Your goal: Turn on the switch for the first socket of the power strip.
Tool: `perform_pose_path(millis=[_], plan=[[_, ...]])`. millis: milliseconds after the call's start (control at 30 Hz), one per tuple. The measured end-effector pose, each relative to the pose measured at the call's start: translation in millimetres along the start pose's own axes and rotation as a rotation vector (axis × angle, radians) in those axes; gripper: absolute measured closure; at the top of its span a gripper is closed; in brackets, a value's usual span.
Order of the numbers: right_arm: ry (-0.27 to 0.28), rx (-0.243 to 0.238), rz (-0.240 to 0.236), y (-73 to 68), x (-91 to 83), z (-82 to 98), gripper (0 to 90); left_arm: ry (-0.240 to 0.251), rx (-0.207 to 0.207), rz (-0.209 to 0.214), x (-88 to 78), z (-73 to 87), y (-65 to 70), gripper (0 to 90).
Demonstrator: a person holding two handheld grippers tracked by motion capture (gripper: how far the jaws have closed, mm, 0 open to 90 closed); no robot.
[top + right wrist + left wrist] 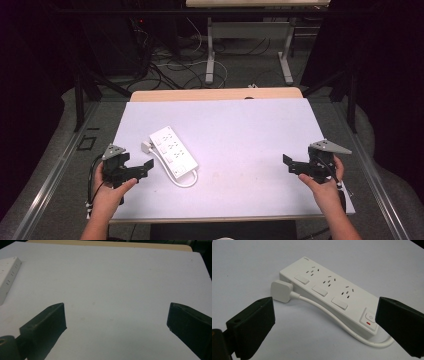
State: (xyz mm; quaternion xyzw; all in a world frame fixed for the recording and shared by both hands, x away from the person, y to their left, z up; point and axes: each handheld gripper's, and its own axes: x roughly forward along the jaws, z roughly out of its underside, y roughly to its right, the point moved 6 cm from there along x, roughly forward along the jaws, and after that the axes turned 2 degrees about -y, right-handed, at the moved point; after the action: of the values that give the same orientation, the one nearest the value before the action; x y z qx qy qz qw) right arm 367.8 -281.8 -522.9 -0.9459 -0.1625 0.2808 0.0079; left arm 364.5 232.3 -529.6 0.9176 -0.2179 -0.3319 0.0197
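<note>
A white power strip with three sockets lies slantwise on the left half of the white table top. Its white plug rests beside its far end, and its cable loops round the near end. My left gripper hovers just left of the strip, jaws wide open and nothing between them. From the left gripper, the strip, plug and red-marked switch lie close ahead. My right gripper stands open over bare table at the right. The right gripper has the strip's corner far to its left.
A wooden table edge shows beyond the white sheet. Behind it are the metal legs of another table and loose cables on the floor. Metal rails run along both sides.
</note>
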Motion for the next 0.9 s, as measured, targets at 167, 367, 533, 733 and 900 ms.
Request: perform_pose_path(millis=[167, 367, 533, 733, 900], plan=[[-0.016, -0.019, -0.003, 1.3, -0.1, 8.2, 3.2, -0.002, -0.006, 0.000, 2.0, -0.5, 0.0, 3.2], [-0.010, -0.028, 0.001, 3.6, -0.3, 11.4, 4.6, -0.002, -0.005, -0.027, 1.4, -1.6, 2.8, 6.2], [-0.015, -0.010, -0.002, 5.9, 4.4, 15.1, 6.3, 0.010, 0.002, -0.042, -5.0, -4.5, 4.9, 11.4], [-0.025, -0.030, -0.002, 2.8, 10.0, 19.7, 6.4, 0.029, 0.014, -0.047, -9.7, -11.1, 6.4, 16.3], [-0.028, -0.038, -0.017, -1.5, 13.7, 23.4, 6.4, 0.022, 0.022, -0.036, -10.9, -17.6, 10.8, 18.6]])
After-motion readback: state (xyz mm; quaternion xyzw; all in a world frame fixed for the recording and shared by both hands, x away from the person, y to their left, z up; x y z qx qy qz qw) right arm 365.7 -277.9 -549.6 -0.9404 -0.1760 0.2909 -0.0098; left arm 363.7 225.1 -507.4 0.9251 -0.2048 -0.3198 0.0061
